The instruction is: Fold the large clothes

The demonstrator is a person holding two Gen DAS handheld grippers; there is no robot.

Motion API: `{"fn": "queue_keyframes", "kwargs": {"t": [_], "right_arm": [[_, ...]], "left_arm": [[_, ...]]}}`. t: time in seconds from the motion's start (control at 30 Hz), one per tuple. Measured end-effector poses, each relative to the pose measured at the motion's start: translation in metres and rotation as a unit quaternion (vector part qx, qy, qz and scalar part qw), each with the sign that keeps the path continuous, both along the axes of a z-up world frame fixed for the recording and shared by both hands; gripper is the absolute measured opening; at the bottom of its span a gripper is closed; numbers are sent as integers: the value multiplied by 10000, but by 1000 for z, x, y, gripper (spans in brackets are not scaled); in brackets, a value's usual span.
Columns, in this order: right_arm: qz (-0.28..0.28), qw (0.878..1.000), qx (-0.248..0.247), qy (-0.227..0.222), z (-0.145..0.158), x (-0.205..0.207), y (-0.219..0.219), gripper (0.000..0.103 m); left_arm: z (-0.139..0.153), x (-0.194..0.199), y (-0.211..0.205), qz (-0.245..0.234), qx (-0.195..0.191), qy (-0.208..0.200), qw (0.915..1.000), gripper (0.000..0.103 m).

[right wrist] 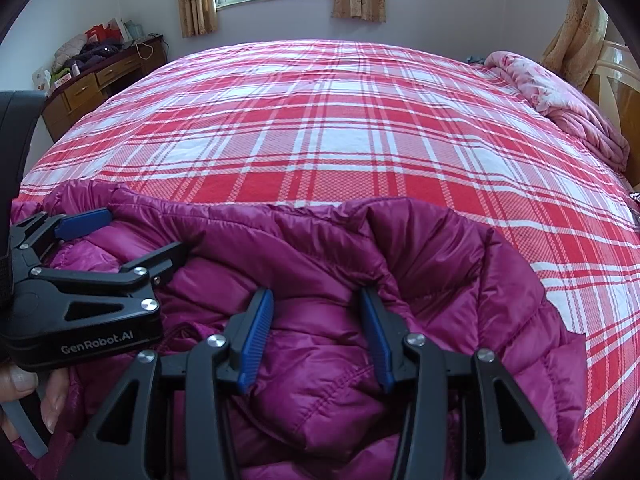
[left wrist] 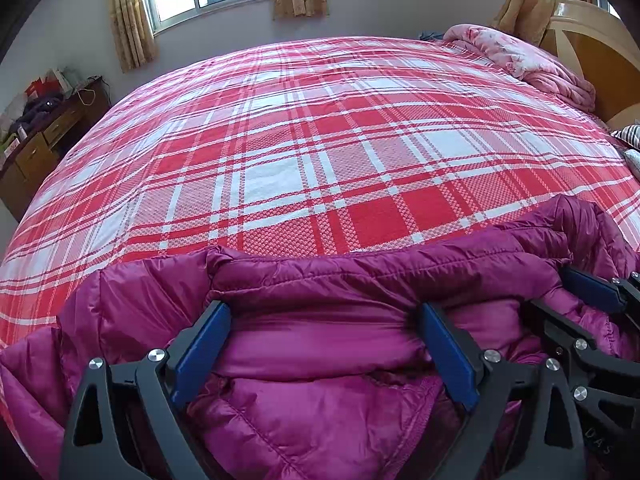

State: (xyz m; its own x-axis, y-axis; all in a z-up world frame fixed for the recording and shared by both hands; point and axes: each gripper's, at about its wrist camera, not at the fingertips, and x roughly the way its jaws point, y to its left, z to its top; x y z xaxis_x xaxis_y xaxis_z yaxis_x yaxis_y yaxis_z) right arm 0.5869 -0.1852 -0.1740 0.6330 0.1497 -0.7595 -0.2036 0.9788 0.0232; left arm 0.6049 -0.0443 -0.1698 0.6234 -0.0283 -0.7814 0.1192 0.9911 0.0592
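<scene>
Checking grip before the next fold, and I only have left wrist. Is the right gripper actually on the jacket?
Observer: Looks so. The right gripper has a bulge of the purple jacket pinched between its pads.
Operator: Jacket's right edge off the bed?
Observer: No, it lies on the plaid bedspread, which shows beyond it.
Operator: Anything on the left gripper handle?
Observer: A person's fingers wrap it from below.

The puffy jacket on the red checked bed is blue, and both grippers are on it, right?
Not blue: the puffy jacket is purple-pink, as both wrist views show. It does lie on the red checked bed, with the left gripper and right gripper on it.
</scene>
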Motion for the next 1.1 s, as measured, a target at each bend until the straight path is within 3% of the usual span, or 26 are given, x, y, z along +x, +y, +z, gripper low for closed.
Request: {"fn": "queue_keyframes", "kwargs": {"t": [0.27, 0.47, 0.53, 0.6, 0.67, 0.7, 0.73, 0.83, 0.97, 1.1], "right_arm": [[-3, 10000, -19, -1, 0, 0, 1, 49], [-15, 9998, -180, -25, 0, 1, 3, 49], [22, 9998, -187, -30, 3, 1, 3, 51], [137, 9999, -25, -30, 11, -1, -3, 54], [-11, 9996, 151, -219, 27, -16, -15, 55], [-109, 9990, 219, -379, 38, -29, -24, 64], [-175, 9983, 234, -505, 45, -40, -33, 76], [-469, 9948, 157, -888, 61, -76, -65, 83], [-777, 9945, 425, -561, 58, -121, -115, 83], [-716, 9954, 619, -150, 42, -184, -141, 83]], "left_arm": [[0, 2, 0, 8, 56, 5, 10000, 96], [0, 4, -6, 88, 337, -19, 9994, 100], [6, 8, -4, 36, 341, 25, 9994, 100], [24, 2, 3, 187, 413, -214, 9987, 100], [58, -20, 19, 173, 14, -645, 9978, 100], [72, -33, 26, 73, -187, -764, 9969, 100], [86, -51, 35, -14, -257, -894, 9957, 100], [105, -111, 58, -149, -152, -1224, 9922, 100], [98, -201, 84, -201, -156, -1298, 9912, 100], [75, -279, 116, -106, -456, -984, 9940, 100]]}}
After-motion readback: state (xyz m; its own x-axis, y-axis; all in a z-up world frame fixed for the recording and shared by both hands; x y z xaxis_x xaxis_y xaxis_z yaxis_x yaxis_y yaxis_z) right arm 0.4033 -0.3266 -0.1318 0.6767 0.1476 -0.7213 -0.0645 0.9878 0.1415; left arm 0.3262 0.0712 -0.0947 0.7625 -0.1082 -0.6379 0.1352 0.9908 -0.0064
